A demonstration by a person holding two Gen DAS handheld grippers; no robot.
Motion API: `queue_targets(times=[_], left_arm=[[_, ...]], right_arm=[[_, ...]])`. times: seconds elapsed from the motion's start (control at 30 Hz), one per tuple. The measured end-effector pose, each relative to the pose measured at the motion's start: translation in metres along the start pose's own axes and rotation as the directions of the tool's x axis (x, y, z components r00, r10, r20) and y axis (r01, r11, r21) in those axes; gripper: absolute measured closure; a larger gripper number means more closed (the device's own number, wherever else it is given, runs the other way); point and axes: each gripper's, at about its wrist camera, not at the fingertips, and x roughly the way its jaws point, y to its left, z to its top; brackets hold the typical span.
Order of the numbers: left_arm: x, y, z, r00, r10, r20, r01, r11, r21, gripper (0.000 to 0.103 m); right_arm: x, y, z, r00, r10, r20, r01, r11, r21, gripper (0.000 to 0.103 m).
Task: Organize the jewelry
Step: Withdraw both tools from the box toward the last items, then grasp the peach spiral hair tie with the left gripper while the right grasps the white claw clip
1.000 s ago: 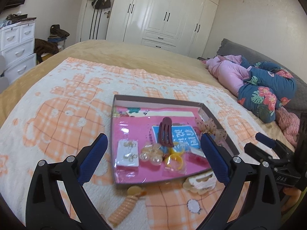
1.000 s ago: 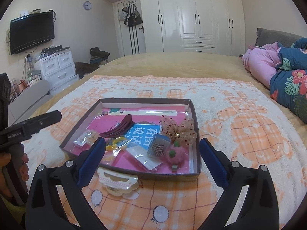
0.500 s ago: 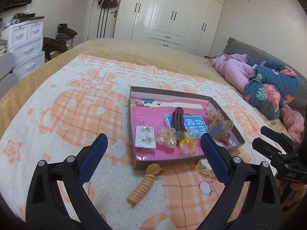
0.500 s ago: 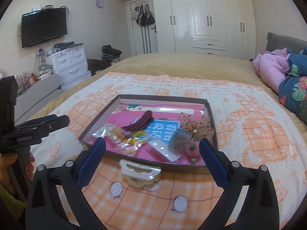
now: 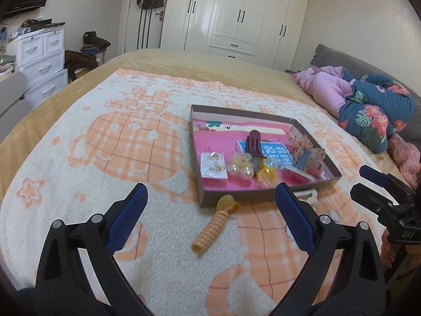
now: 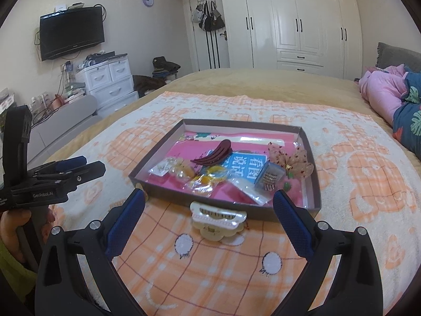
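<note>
A shallow brown box (image 5: 236, 199) (image 6: 163, 194) with a pink lining lies on the blanket and holds several hair clips, earring cards and pearl pieces. An orange spiral hair tie (image 5: 210, 230) lies on the blanket just in front of the box. A cream claw clip (image 6: 217, 220) (image 5: 306, 194) rests against the box's near wall. My left gripper (image 5: 210, 202) stands open above the spiral tie, holding nothing. My right gripper (image 6: 209, 205) stands open over the cream clip, also holding nothing. Each gripper shows at the side of the other's view.
The orange-and-white blanket (image 5: 118, 144) covers a wide bed. Pink and floral bedding (image 5: 368, 105) is piled at the right. White drawers (image 6: 110, 81) and a wall TV (image 6: 71, 33) stand at the left, wardrobes (image 6: 289, 21) behind.
Both grippers have drawn back and up from the box, so it looks smaller and farther off. The spiral tie and cream clip have not moved. Both stay open.
</note>
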Motion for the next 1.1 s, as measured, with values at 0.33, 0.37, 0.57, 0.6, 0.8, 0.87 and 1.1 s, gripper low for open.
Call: queue_targets(times=[0.33, 0.37, 0.57, 0.6, 0.8, 0.87, 1.1], left_arm=[[0.011, 0.006, -0.016, 0.998, 0.017, -0.055, -0.016, 1.000, 0.016, 0.014], [0.014, 0.005, -0.017, 0.998, 0.018, -0.059, -0.017, 1.000, 0.021, 0.014], [0.034, 0.003, -0.028, 0.994, 0.007, -0.106, -0.002, 0.999, 0.050, 0.014], [0.038, 0.003, -0.029, 0.993, 0.003, -0.114, 0.004, 0.999, 0.055, 0.014], [0.055, 0.002, -0.033, 0.987, -0.014, -0.158, 0.026, 0.997, 0.074, 0.015], [0.060, 0.002, -0.033, 0.985, -0.019, -0.169, 0.033, 0.996, 0.080, 0.024], [0.072, -0.010, -0.039, 0.975, -0.028, -0.219, 0.059, 0.989, 0.137, 0.072]], right_arm=[[0.012, 0.007, -0.023, 0.998, -0.008, -0.059, 0.007, 1.000, -0.023, 0.008], [0.014, 0.007, -0.025, 0.998, -0.011, -0.064, 0.009, 1.000, -0.025, 0.008], [0.037, 0.000, -0.034, 0.993, -0.033, -0.115, 0.034, 0.999, 0.009, 0.008], [0.041, -0.001, -0.035, 0.992, -0.034, -0.125, 0.036, 0.999, 0.017, 0.008], [0.071, -0.004, -0.035, 0.984, -0.044, -0.175, 0.052, 0.998, 0.038, 0.008], [0.078, -0.006, -0.034, 0.981, -0.046, -0.189, 0.057, 0.997, 0.050, 0.008], [0.098, -0.004, -0.040, 0.968, -0.073, -0.240, 0.088, 0.995, 0.055, 0.033]])
